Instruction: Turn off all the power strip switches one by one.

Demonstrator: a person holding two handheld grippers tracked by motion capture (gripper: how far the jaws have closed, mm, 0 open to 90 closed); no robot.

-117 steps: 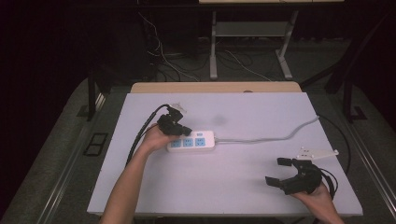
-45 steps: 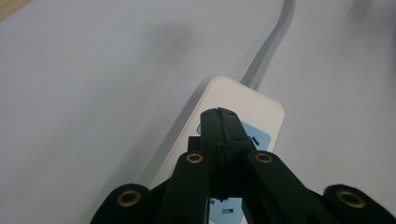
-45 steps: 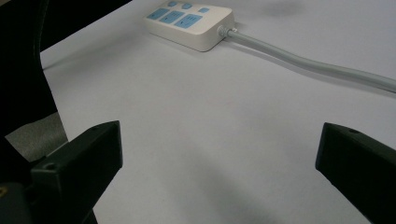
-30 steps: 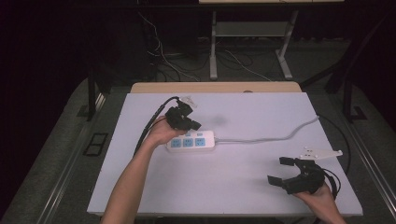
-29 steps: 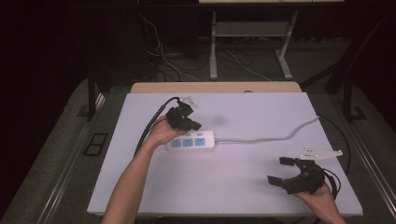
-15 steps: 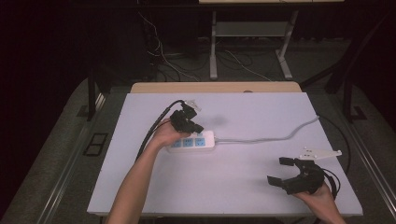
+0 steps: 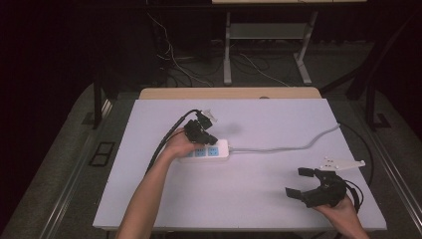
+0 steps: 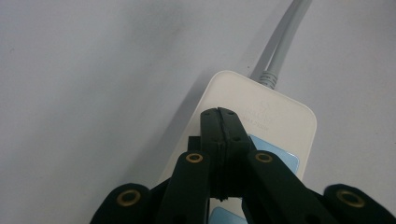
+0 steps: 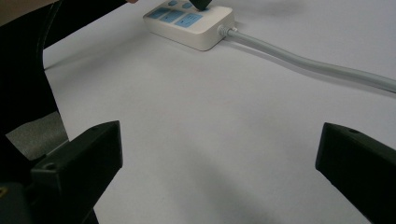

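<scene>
We hold left gripper, jaws together, tip over power strip near cord end. Press seemingly under way. Right gripper idle, jaws apart.

A lab or recording room is suggested by the plain white tabletop set on a grey floor at the centre of the frame, a dark backdrop at upper left, loose cables and a metal-legged bench frame at the top.
</scene>
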